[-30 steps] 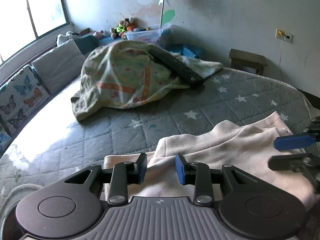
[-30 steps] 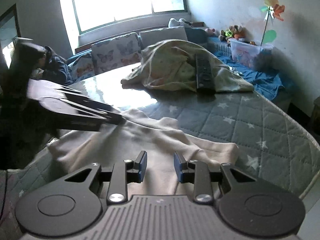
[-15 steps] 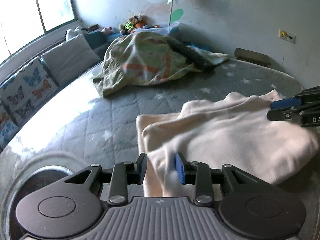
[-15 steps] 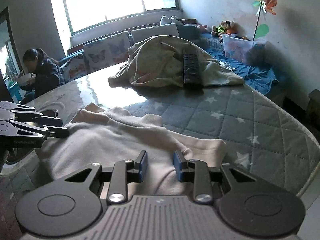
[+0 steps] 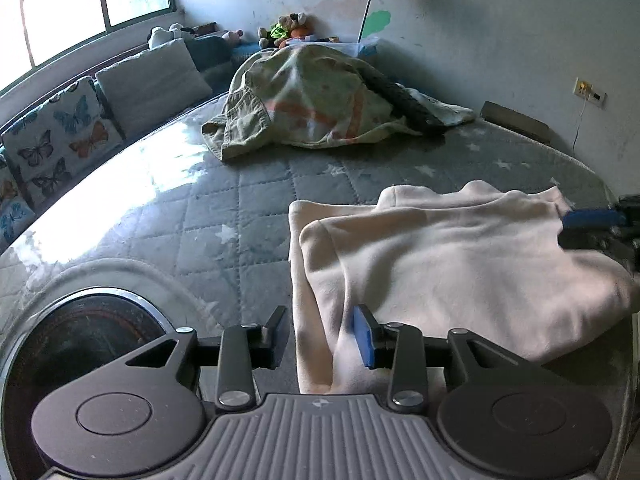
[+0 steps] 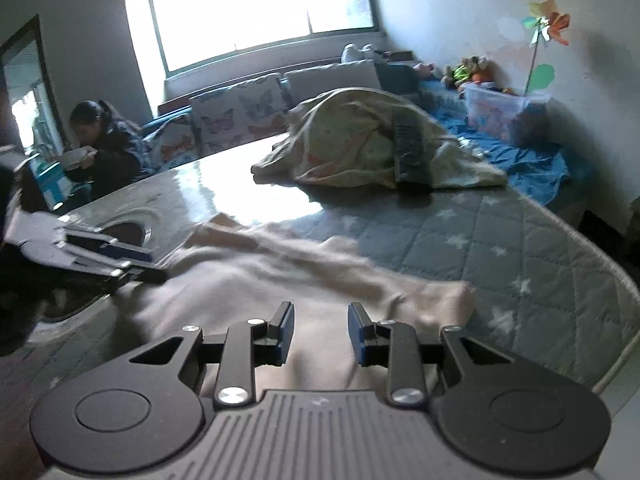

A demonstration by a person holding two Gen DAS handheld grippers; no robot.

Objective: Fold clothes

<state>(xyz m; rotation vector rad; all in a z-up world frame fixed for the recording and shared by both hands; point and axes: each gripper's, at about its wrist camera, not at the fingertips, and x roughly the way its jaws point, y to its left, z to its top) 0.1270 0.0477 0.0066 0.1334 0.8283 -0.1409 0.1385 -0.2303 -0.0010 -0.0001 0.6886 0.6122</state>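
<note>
A cream fleece garment (image 5: 452, 264) lies folded in layers on the quilted grey star-patterned cover (image 5: 248, 200). My left gripper (image 5: 321, 336) is open at the garment's near left corner, and the cloth's edge runs between its fingers. The right gripper (image 5: 568, 230) shows at the far right edge of that view, by the garment's other side. In the right wrist view my right gripper (image 6: 321, 332) is open low over the cream garment (image 6: 280, 280). The left gripper (image 6: 150, 266) points in from the left, its tips at the cloth's edge.
A patterned blanket heap (image 5: 312, 108) with a black remote (image 5: 404, 104) on it lies at the back. A dark round opening (image 5: 80, 344) sits near the left gripper. Butterfly cushions (image 5: 60, 136) line the left. A person (image 6: 104, 148) sits back left. The cover's edge (image 6: 616, 320) drops off at right.
The left gripper has drawn back and to the left, so the whole garment now shows lying folded and flat. Both grippers stay open with the same gap.
</note>
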